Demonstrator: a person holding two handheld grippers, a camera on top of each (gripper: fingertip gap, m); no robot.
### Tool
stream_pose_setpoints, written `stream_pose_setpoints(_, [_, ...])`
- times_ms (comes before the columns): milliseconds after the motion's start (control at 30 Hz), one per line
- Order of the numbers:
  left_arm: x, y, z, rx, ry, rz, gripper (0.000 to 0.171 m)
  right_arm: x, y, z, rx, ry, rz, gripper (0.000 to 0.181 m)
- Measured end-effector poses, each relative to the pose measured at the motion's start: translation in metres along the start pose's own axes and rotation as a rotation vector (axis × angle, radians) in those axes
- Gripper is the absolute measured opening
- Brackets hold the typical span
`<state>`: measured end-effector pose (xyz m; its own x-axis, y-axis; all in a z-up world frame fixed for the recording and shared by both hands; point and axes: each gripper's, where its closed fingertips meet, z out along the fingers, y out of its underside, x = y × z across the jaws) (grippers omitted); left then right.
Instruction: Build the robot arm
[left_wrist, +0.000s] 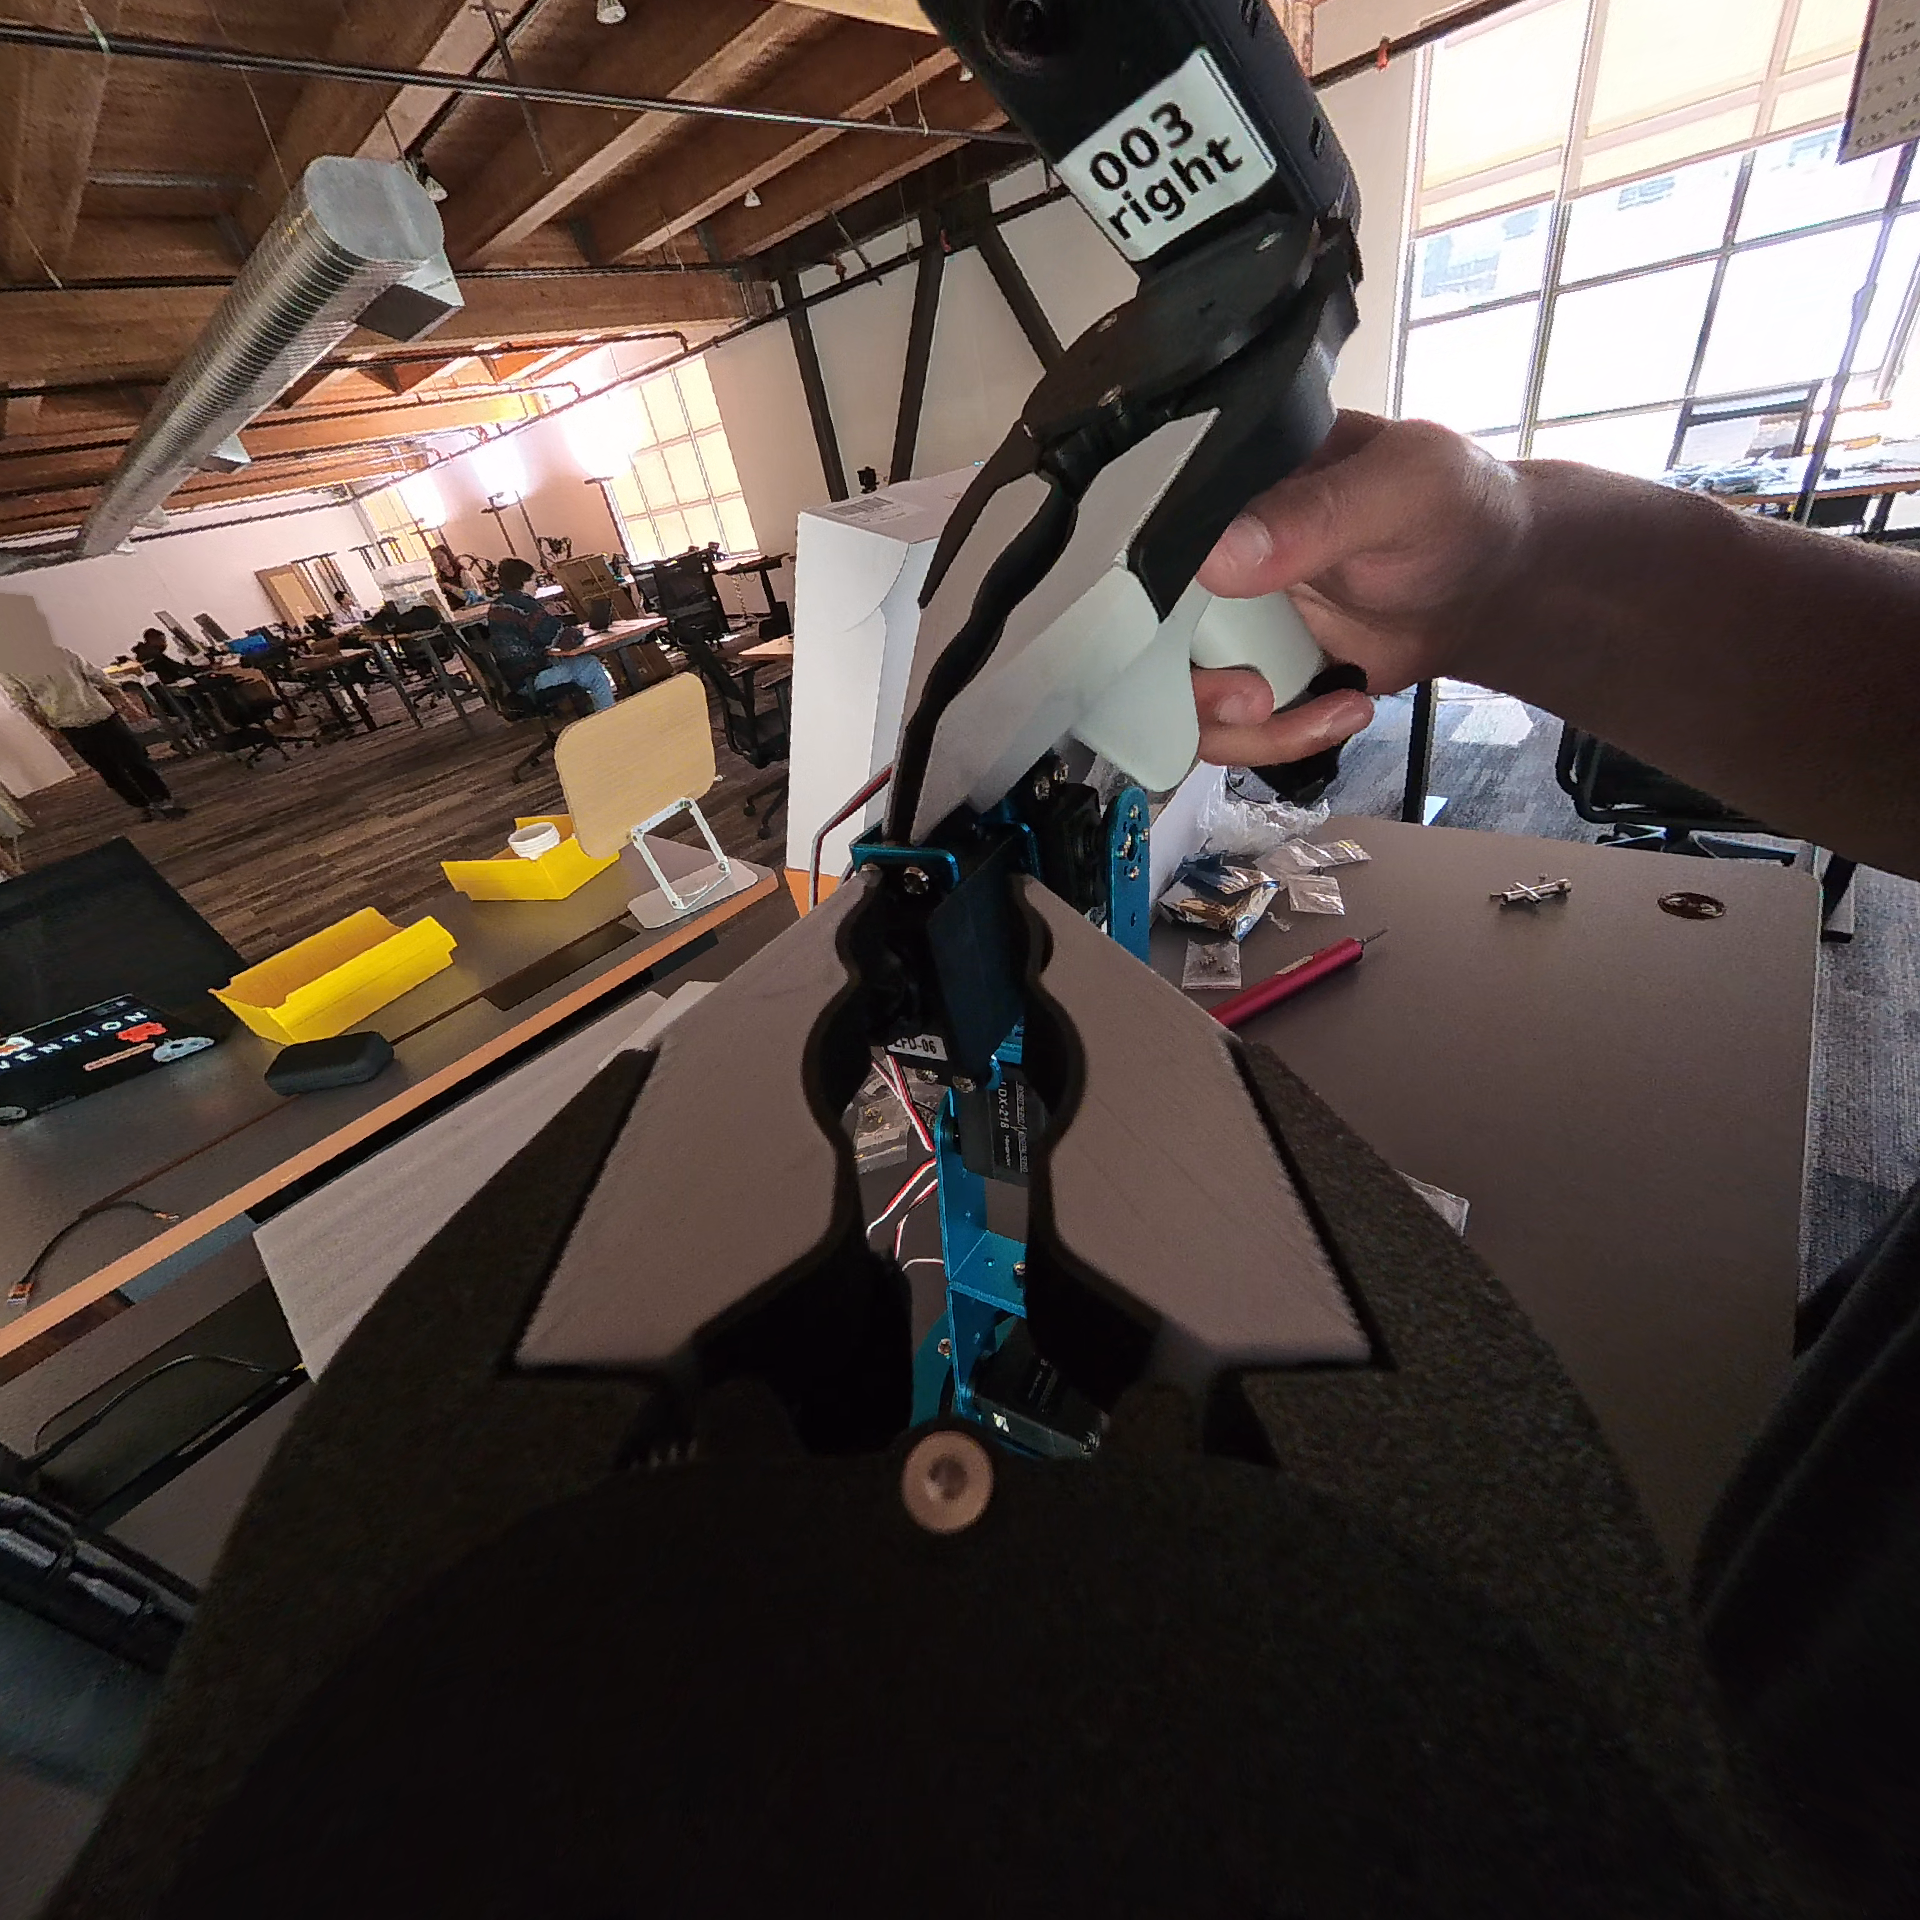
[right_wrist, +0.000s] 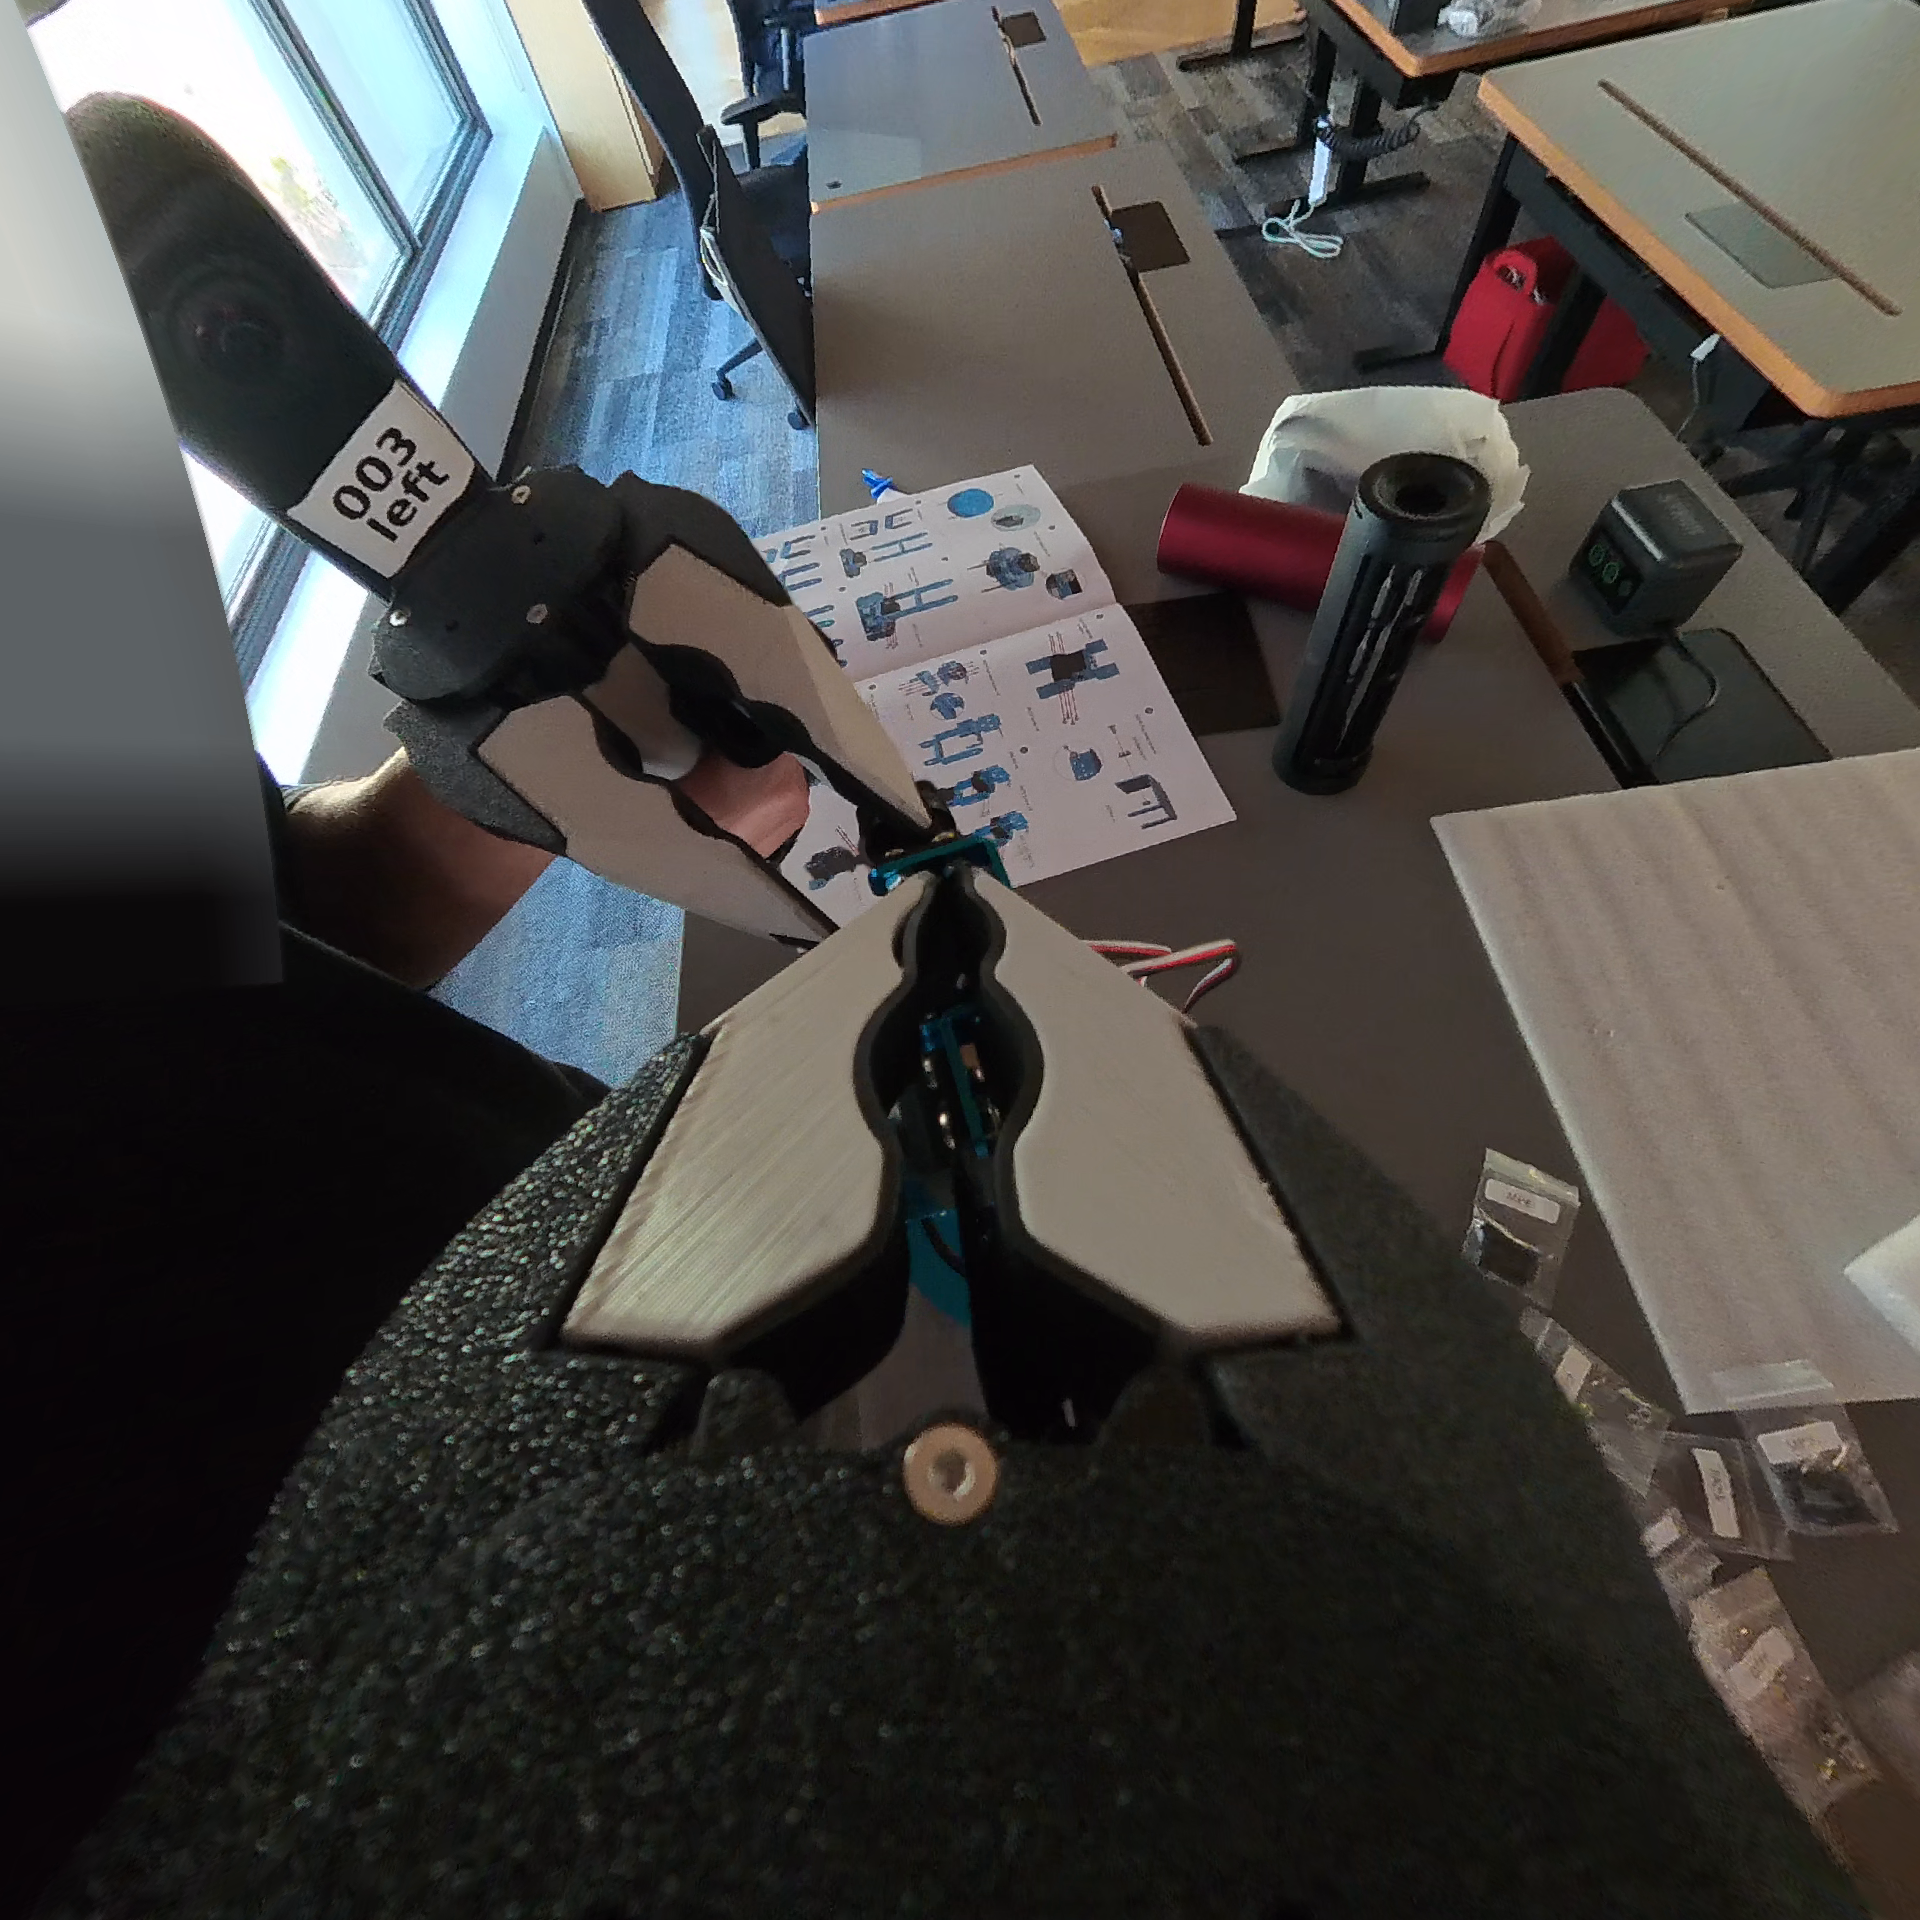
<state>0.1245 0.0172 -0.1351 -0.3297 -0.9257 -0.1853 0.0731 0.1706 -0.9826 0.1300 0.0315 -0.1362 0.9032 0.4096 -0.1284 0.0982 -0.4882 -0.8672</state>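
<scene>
A: Blue metal and black servos: that bracket assembly (left_wrist: 987, 1174) is the landmark, held above the grey bench (left_wrist: 1558, 1091).

B: Who holds it?

A: Both. The left gripper (left_wrist: 940, 883) has its fingers clamped on the assembly's upper end; the right gripper (right_wrist: 951, 883) pinches the same end from the opposite side, tips almost meeting.

B: Why two grips?

A: Probably to steady it in the air. The assembly's body runs back between each pair of fingers.

B: Nearby?

A: Beyond it, an open instruction booklet (right_wrist: 987, 665); right of it, a red screwdriver (left_wrist: 1299, 977) and small parts bags (left_wrist: 1309, 873).
</scene>
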Motion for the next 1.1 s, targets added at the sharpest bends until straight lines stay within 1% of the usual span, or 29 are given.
stream_pose_setpoints(233, [0.0, 0.0, 0.0004, 0.0, -0.002, 0.003, 0.022, -0.001, 0.0035, -0.0002, -0.031, -0.016, 0.02, 0.002])
stream_pose_setpoints(567, [-0.0001, 0.0002, 0.0005, -0.004, -0.003, 0.009, 0.023, -0.0019, 0.001, -0.0017, -0.041, -0.008, -0.015, 0.002])
stream_pose_setpoints(700, [-0.0002, 0.0004, 0.0002, -0.004, -0.005, 0.009, 0.023, -0.0003, 0.0043, -0.0001, -0.058, -0.009, -0.016, 0.002])
stream_pose_setpoints(1100, [-0.0002, 0.0006, 0.0001, -0.005, -0.006, 0.011, 0.023, 0.0016, 0.0008, -0.003, -0.043, -0.001, -0.029, 0.002])
